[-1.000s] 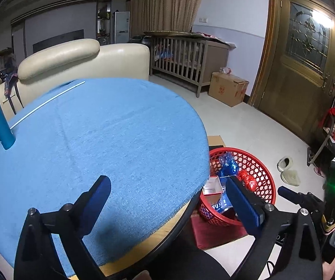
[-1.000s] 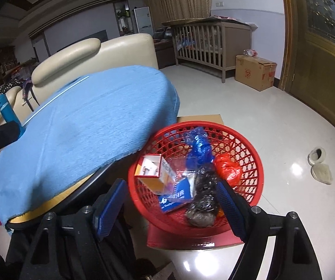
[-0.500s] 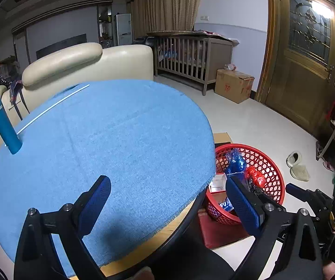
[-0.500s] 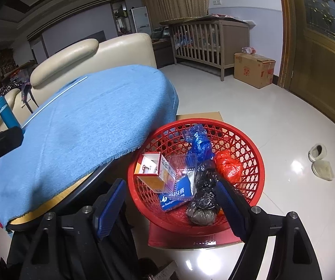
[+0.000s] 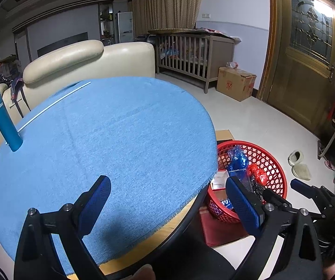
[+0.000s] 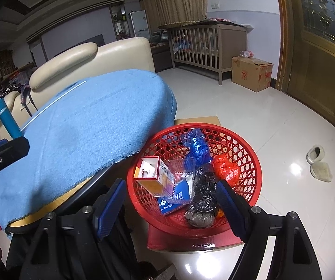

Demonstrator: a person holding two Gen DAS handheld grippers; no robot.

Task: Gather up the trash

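The left wrist camera sits close above the near edge of the round desk (image 5: 120, 128), looking forward and downward across its blue cloth toward the cream sofa (image 5: 85, 58); the red basket (image 5: 274, 163) falls at the desk's right, low in view. The right wrist camera hangs to the right of the desk (image 6: 85, 128), tilted down, with the red basket (image 6: 249, 154) near and almost centred. Both views share the desk top, the basket, the sofa (image 6: 92, 56), the wooden crib (image 5: 190, 53) (image 6: 202, 39) and the cardboard box (image 5: 235, 84) (image 6: 251, 72) beyond the desk.
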